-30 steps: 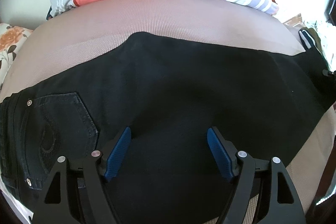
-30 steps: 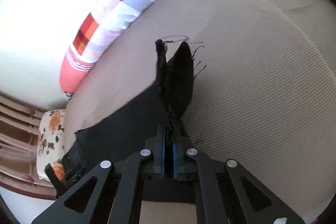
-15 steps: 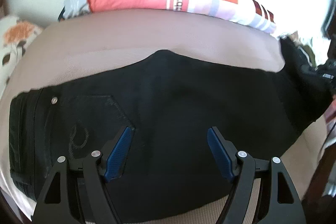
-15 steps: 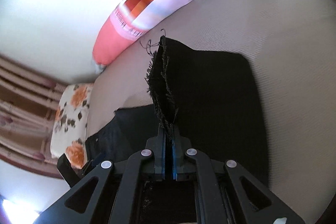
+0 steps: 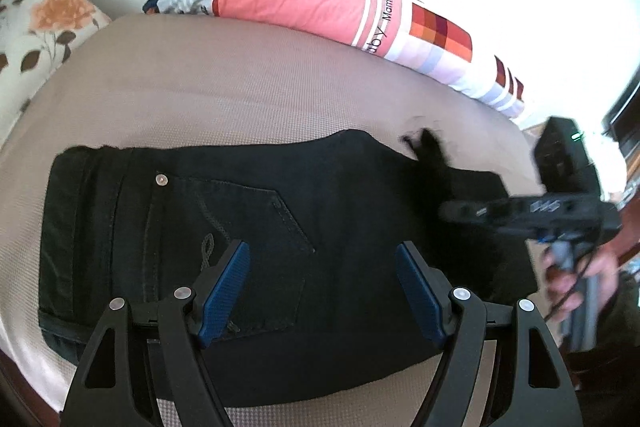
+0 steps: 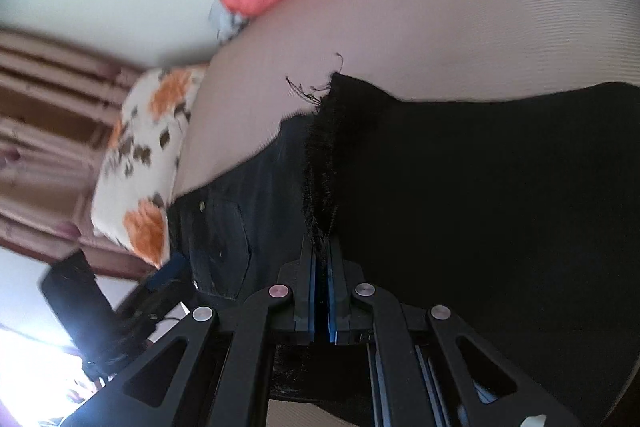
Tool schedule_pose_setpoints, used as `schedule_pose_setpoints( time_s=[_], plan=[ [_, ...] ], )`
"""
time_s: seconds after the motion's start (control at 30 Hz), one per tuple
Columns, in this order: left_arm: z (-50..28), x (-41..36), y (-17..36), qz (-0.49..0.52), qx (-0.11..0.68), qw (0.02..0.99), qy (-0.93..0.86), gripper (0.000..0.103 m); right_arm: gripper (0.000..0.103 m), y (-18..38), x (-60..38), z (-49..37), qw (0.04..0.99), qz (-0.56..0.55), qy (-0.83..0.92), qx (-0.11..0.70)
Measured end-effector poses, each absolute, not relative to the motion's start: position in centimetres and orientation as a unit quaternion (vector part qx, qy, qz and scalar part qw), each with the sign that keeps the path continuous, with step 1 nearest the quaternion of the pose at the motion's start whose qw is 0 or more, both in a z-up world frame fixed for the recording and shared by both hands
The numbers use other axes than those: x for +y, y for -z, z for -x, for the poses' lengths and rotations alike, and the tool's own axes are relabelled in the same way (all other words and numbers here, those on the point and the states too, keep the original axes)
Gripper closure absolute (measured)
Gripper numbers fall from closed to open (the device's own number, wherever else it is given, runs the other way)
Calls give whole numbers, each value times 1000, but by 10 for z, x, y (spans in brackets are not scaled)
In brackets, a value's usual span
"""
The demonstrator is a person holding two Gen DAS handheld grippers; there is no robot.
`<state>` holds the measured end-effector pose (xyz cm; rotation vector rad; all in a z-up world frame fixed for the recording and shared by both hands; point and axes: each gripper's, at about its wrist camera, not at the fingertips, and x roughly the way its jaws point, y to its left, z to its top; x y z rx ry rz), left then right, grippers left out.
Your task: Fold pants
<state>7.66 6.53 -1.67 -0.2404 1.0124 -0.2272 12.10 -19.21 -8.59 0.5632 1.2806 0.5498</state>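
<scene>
pants (image 5: 280, 227) – black, near edge hidden by our fingers | left gripper (image 5: 322, 291) spread wide, empty | right gripper (image 6: 322, 267) pinches frayed hem (image 6: 320, 163) – blurred

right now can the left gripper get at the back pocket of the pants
Probably yes: the left gripper hovers open right over the back pocket of the pants, with nothing between them; the right gripper holds the hem off to the side.

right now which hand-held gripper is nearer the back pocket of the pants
Left. The left hand-held gripper hangs open right over the back pocket; the right hand-held gripper, shut on the frayed hem, is off to its side.
</scene>
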Motion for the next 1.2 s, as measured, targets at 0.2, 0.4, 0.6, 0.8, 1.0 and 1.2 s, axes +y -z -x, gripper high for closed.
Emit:
schedule_pose_setpoints(
  time_s=[0.2, 0.4, 0.6, 0.8, 1.0, 1.2],
  plan=[
    [-82, 71, 21, 143, 490, 852, 120, 27, 82, 100, -151, -119, 723, -193, -264, 609],
    [-92, 60, 21, 164, 497, 840, 147, 27, 72, 77, -156, -100, 745, -168, -249, 595],
    [-104, 36, 38, 210, 537, 791, 207, 28, 65, 62, -210, -70, 779, -171, -181, 575],
    [-121, 19, 68, 248, 597, 732, 214, 41, 63, 66, -258, -45, 782, -228, -134, 564],
    [-134, 13, 88, 277, 623, 703, 203, 43, 62, 72, -274, -39, 781, -264, -117, 554],
    [-140, 7, 91, 289, 619, 698, 216, 45, 61, 77, -275, -39, 778, -280, -119, 550]
  ],
)
